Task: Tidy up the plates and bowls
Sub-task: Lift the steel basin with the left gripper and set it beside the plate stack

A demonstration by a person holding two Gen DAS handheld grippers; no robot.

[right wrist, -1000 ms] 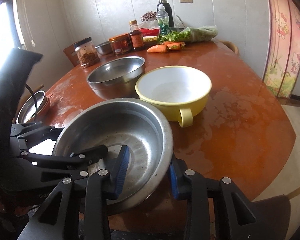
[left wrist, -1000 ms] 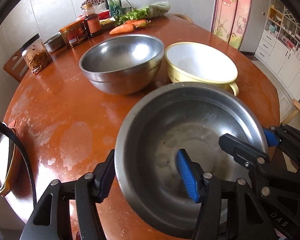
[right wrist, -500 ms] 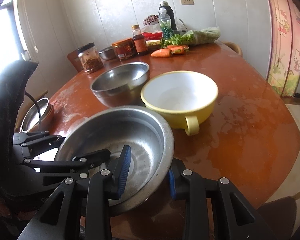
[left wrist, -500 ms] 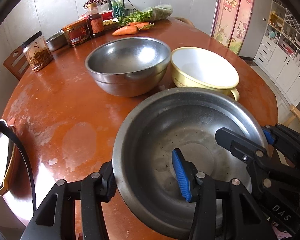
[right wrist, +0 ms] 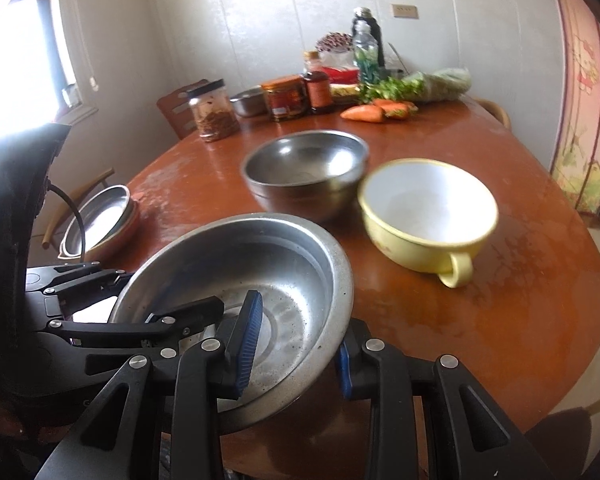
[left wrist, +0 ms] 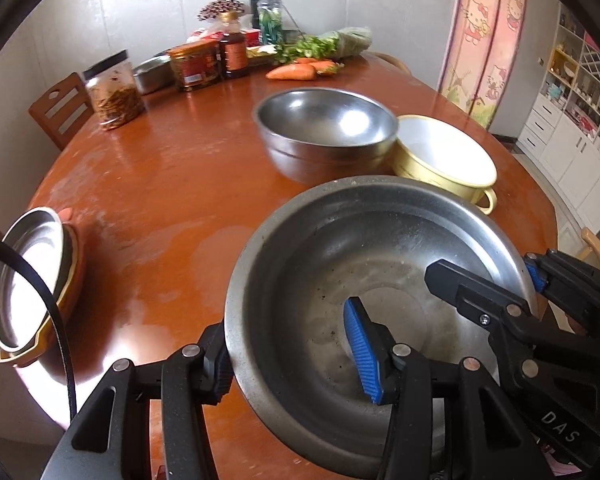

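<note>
A wide shallow steel basin (left wrist: 364, 280) (right wrist: 268, 276) is held over the near edge of the round brown table (left wrist: 160, 200) by both grippers. My left gripper (left wrist: 292, 356) is shut on its left rim, one finger inside, one outside. My right gripper (right wrist: 296, 340) is shut on its right rim the same way. Beyond it stand a deep steel bowl (left wrist: 324, 132) (right wrist: 304, 172) and a yellow enamel bowl with a handle (left wrist: 444, 156) (right wrist: 428, 212). A stack of steel and brown plates (left wrist: 28, 280) (right wrist: 100, 220) sits at the table's left edge.
At the far side stand a jar (left wrist: 114, 88), a small steel dish (left wrist: 152, 74), a red tin (left wrist: 194, 65), sauce bottles (left wrist: 232, 50), carrots (left wrist: 292, 72) and greens (left wrist: 324, 44). Chairs (left wrist: 60, 108) stand around the table. White cabinets (left wrist: 572, 136) are at the right.
Both grippers have lifted and pulled back with the steel basin, which now tilts up slightly. The bowls on the table look farther away, and the plate stack has come into view at left.
</note>
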